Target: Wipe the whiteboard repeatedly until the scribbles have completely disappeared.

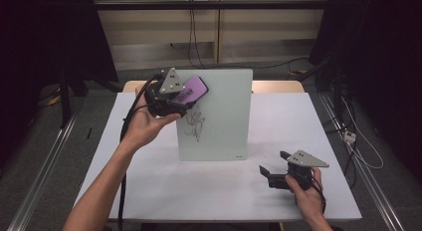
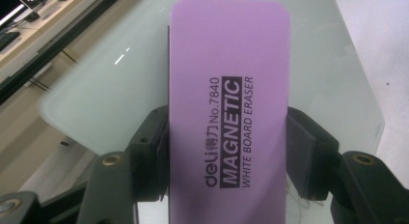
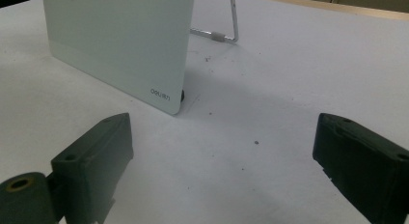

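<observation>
Gripping the purple eraser (image 2: 229, 118), left gripper (image 1: 171, 99) (jaws clamped) meets whiteboard (image 1: 224, 121)

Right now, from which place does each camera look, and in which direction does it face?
High view: above the person's side, looking forward and down at the table; both forearms, the left gripper and the right gripper show.
Left gripper view: on the left gripper, looking along its jaws, shut on the purple eraser, towards the whiteboard.
Right gripper view: on the right gripper, low over the table, facing the whiteboard's lower corner between open jaws.
Shared: all three show the whiteboard; the high and left gripper views share the eraser.
</observation>
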